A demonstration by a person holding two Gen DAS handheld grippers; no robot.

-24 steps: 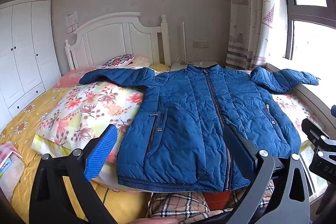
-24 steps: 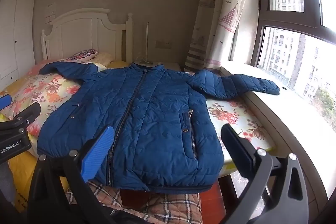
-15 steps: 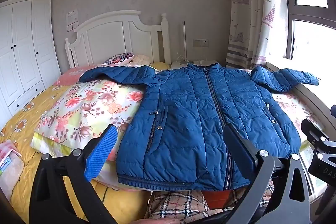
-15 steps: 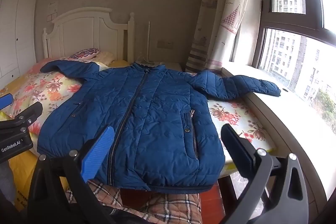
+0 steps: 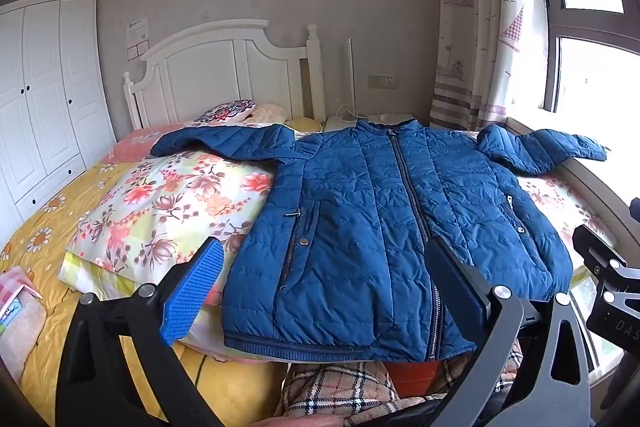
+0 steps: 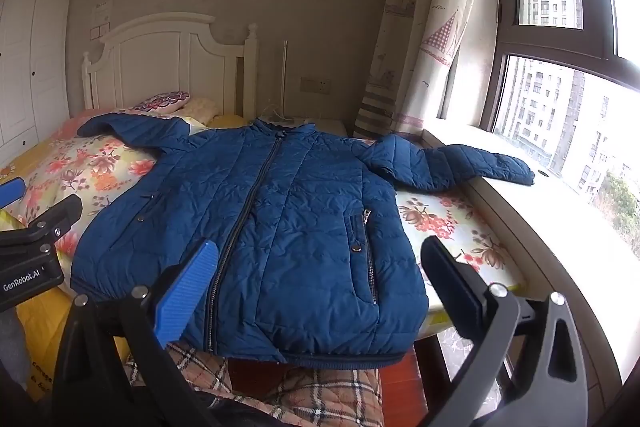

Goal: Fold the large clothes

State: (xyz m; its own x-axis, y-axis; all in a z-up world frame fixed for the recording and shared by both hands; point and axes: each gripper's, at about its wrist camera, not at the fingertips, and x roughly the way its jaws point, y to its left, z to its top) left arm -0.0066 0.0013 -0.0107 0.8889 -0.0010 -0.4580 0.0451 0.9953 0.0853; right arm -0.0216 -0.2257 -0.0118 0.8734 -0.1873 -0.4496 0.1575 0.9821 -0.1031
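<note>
A blue quilted jacket (image 5: 372, 227) lies flat, front up and zipped, on the floral bedding, sleeves spread to both sides; it also shows in the right wrist view (image 6: 260, 227). Its left sleeve (image 5: 224, 143) rests on the pillow, its right sleeve (image 6: 452, 163) reaches the windowsill. My left gripper (image 5: 320, 291) is open and empty, held just before the jacket's hem. My right gripper (image 6: 316, 291) is open and empty, also near the hem. Each gripper's side shows at the edge of the other's view.
A floral pillow (image 5: 168, 211) lies left of the jacket on the yellow bedsheet (image 5: 48, 239). A white headboard (image 5: 224, 75) stands behind. The windowsill (image 6: 560, 227) and curtain (image 6: 420, 27) are at right. A plaid garment (image 6: 320, 399) lies below the hem. A wardrobe (image 5: 44, 99) stands far left.
Both views have shifted slightly; the jacket sits a little lower in frame. The jacket itself has not moved and both grippers stay open.
</note>
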